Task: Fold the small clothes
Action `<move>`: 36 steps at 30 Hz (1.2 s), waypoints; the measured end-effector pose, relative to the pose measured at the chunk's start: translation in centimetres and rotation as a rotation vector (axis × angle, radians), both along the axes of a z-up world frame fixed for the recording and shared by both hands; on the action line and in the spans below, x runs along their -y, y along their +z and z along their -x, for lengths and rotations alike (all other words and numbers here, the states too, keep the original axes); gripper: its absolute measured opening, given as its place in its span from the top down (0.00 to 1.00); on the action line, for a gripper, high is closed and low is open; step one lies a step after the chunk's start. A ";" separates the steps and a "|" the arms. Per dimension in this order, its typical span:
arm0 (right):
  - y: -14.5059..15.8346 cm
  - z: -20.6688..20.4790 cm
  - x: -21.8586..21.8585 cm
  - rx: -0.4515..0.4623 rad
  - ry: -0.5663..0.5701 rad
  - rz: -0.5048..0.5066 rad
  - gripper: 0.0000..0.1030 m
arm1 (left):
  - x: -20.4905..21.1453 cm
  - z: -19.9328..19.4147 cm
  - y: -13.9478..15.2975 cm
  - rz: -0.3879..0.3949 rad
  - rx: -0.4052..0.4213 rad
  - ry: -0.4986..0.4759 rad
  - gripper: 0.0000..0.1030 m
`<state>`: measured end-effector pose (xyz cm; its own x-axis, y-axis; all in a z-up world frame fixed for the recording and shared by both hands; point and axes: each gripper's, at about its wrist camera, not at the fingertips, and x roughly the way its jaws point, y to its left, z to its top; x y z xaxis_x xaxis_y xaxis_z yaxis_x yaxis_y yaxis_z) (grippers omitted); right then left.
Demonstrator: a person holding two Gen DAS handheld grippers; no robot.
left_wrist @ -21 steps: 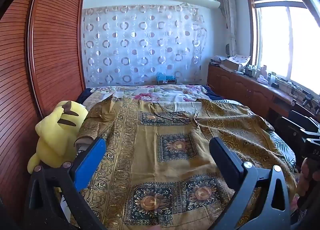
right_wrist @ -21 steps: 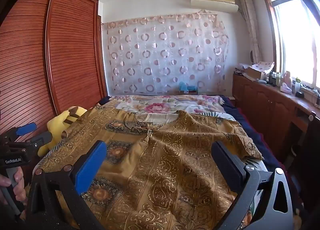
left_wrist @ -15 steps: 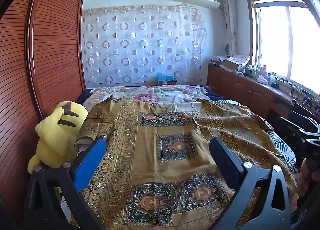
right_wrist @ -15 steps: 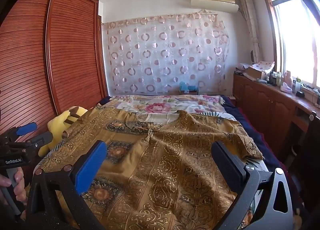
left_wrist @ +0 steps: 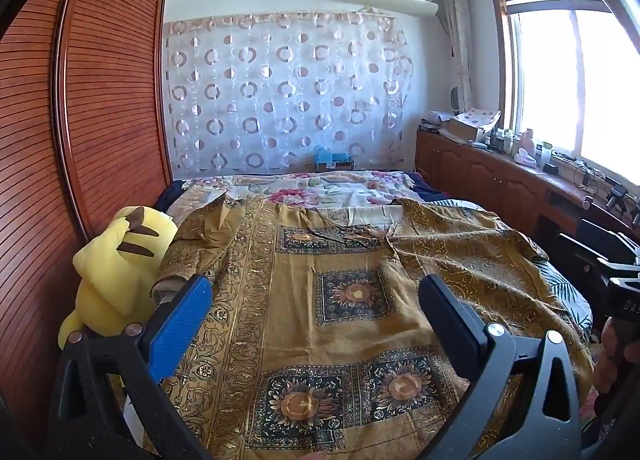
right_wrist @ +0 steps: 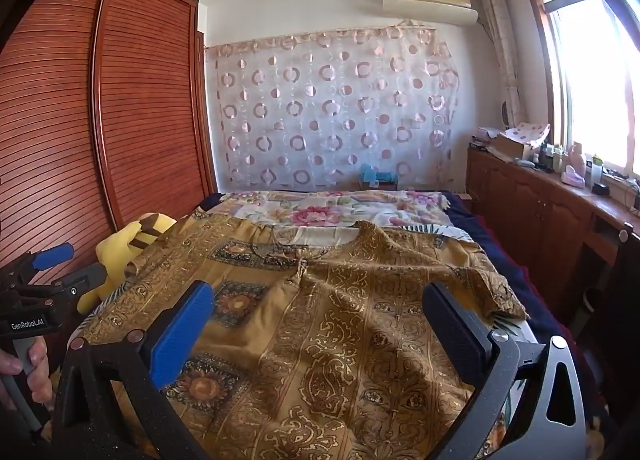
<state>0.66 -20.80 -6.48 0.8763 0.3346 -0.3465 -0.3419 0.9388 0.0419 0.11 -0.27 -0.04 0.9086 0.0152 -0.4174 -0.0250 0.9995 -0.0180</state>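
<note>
Both tongs (left_wrist: 312,316) (right_wrist: 316,320) gape above garment (left_wrist: 352,300) lying lengthwise.

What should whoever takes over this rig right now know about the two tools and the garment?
Left tool: open, empty, hovering over the near left part of the garment.
Right tool: open, empty, over the near right part.
Brown patterned garment: spread flat on the bed, neckline towards the far end, one sleeve out to each side. Yellow plush toy sits beside its left sleeve, against the wardrobe.
Done: garment laid out; no fold visible.
Left: every fold. Probably start by bringing a sleeve or side edge inward.
</note>
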 end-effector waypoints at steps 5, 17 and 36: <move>0.1 0.1 0.0 0.002 0.001 -0.002 0.00 | -0.2 0.0 0.3 -0.001 0.002 0.000 0.00; 0.1 0.1 0.2 0.005 0.004 -0.003 0.00 | -0.1 0.3 1.3 -0.007 0.010 -0.001 0.00; 0.2 0.2 0.3 0.009 0.002 -0.007 0.00 | 0.1 0.8 2.7 -0.016 0.019 -0.001 0.00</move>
